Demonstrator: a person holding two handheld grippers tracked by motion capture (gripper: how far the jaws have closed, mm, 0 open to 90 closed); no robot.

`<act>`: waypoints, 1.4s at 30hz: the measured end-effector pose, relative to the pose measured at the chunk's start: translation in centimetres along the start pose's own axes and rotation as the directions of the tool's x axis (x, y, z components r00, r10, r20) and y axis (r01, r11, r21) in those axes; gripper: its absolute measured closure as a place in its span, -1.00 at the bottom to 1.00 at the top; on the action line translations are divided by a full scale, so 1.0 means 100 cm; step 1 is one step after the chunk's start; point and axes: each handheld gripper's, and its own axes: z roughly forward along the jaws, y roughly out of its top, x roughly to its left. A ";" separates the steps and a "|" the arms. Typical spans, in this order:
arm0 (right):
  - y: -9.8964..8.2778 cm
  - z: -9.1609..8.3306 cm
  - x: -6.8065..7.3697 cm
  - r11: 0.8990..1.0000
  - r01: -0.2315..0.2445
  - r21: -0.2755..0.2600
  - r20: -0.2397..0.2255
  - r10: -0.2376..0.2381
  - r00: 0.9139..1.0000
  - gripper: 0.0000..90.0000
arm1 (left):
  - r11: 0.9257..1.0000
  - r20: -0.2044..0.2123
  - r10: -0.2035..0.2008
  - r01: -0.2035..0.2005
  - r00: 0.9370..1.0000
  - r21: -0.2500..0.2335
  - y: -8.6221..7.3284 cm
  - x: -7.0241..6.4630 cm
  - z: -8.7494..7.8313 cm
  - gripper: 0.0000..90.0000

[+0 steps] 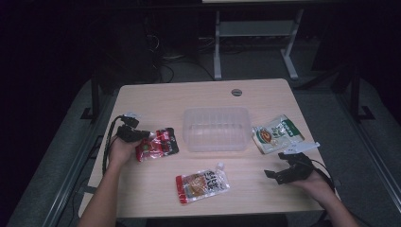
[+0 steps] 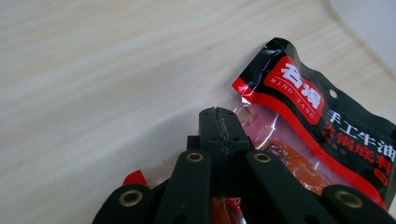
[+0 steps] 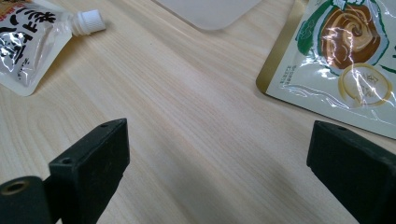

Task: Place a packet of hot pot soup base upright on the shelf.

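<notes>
Left gripper view: left claw (image 2: 218,122) is pinched shut on the corner of a red-and-black plastic sauce packet (image 2: 322,135) lying on the pale wood desk (image 1: 156,189), left of the clear plastic tub (image 1: 216,128). Right claw (image 3: 219,154) gapes wide w/ nothing in it. Lift slow, keep grip firm, clear tub rim before dropping in.

The red and black packet (image 2: 317,135) carries a red badge with white characters 名扬 and, under them, the Latin letters "MING YANG". Beside the badge, white characters read 手工牛油, with 锅底 legible in the line below. The spouted pouch (image 3: 28,42) bears large black characters, cut off by the frame edge and unreadable.
</notes>
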 end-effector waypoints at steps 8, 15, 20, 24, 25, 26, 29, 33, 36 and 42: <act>0.000 0.001 0.001 1.000 -0.007 0.000 0.001 0.007 1.000 -0.88 | 0.999 0.049 0.022 -0.023 0.999 0.027 -0.013 -0.010 -0.011 1.00; 0.000 0.001 0.001 1.000 -0.014 0.002 0.002 0.014 1.000 -0.88 | 0.999 0.080 0.034 -0.037 0.996 0.031 -0.026 -0.024 -0.019 1.00; 0.000 0.001 0.001 1.000 -0.016 0.003 0.003 0.016 1.000 -0.88 | 0.998 0.095 0.047 -0.051 0.994 0.042 -0.033 -0.033 -0.024 1.00; 0.000 0.001 0.001 1.000 -0.017 0.003 0.001 0.017 1.000 -0.88 | 0.998 0.107 0.053 -0.057 0.993 0.037 -0.039 -0.039 -0.027 1.00; 0.000 0.001 0.001 1.000 -0.010 0.005 -0.001 0.010 1.000 -0.88 | 0.998 0.106 0.054 -0.058 0.993 0.035 -0.039 -0.040 -0.028 1.00; 0.001 0.001 0.001 1.000 -0.002 0.004 -0.001 0.002 1.000 -0.88 | 0.998 0.106 0.054 -0.057 0.993 0.030 -0.039 -0.041 -0.029 1.00; 0.002 0.001 0.004 1.000 -0.001 -0.004 -0.007 0.001 1.000 -0.88 | 0.998 0.099 0.056 -0.058 0.994 0.011 -0.040 -0.043 -0.038 1.00; 0.003 0.000 0.007 1.000 0.015 -0.011 -0.018 -0.015 1.000 -0.88 | 0.999 0.089 0.032 -0.031 0.996 -0.022 -0.050 -0.042 -0.055 1.00; 0.006 0.000 0.011 1.000 0.022 -0.019 -0.028 -0.022 0.999 -0.88 | 0.999 0.070 0.021 -0.019 0.997 -0.038 -0.059 -0.041 -0.066 1.00; 0.012 0.003 0.019 0.999 0.038 -0.027 -0.058 -0.040 0.997 -0.88 | 0.999 0.066 -0.012 0.014 0.998 -0.029 -0.074 -0.039 -0.071 1.00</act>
